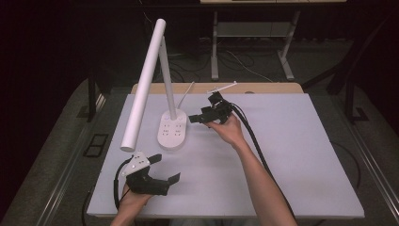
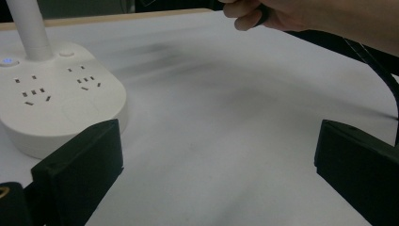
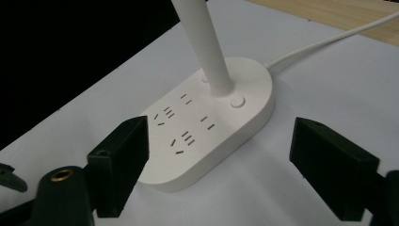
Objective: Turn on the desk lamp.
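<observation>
Reaching for lamp base (image 1: 172, 131) at table (image 1: 301, 155) centre-left.
Right gripper (image 1: 197, 117) released, jaws wide, just beside base at its 3 o'clock, not touching. Left gripper (image 1: 165, 169) released too, empty, resting near the front edge at base's 6 o'clock.

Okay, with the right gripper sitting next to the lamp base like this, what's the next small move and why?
Probably ease the right gripper a little further toward the lamp base. Its fingers are spread open with nothing between them, and the base lies just ahead, not yet touched. The round button beside the lamp post faces that gripper. The left gripper rests open nearer the person.
</observation>
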Tool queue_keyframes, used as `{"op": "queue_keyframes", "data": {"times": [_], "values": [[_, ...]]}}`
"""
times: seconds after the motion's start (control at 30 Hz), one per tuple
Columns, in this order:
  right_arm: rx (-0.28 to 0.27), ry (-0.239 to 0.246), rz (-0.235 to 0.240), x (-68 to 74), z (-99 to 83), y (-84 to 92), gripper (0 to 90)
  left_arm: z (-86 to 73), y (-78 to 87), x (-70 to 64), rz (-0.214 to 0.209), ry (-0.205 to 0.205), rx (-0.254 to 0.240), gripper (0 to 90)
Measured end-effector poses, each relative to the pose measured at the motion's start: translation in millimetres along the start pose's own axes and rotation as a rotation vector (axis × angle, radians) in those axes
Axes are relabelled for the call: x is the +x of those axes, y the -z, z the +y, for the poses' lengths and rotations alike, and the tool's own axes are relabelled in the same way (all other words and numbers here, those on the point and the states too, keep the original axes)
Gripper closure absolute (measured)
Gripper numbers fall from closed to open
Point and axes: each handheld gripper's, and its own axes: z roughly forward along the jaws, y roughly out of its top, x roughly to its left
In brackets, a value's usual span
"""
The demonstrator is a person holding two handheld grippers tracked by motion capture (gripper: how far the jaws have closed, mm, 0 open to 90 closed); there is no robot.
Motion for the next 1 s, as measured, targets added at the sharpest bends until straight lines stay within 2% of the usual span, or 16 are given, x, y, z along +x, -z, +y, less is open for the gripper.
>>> {"op": "queue_keyframes", "data": {"times": [0.1, 0.47, 1.0], "values": [[0.007, -0.017, 0.003, -3.9, 0.9, -6.9, 24.9, 0.0, -0.5, -0.5, -0.002, -0.001, 0.003, 0.6], [-0.004, -0.015, 0.027, -8.7, 3.9, -29.8, 41.5, -0.1, -0.9, -1.6, -0.004, -0.018, 0.013, 0.6], [-0.018, -0.033, 0.031, -11.0, 11.7, -48.9, 60.2, 0.0, -1.8, -2.5, -0.018, -0.012, 0.008, 0.6]]}}
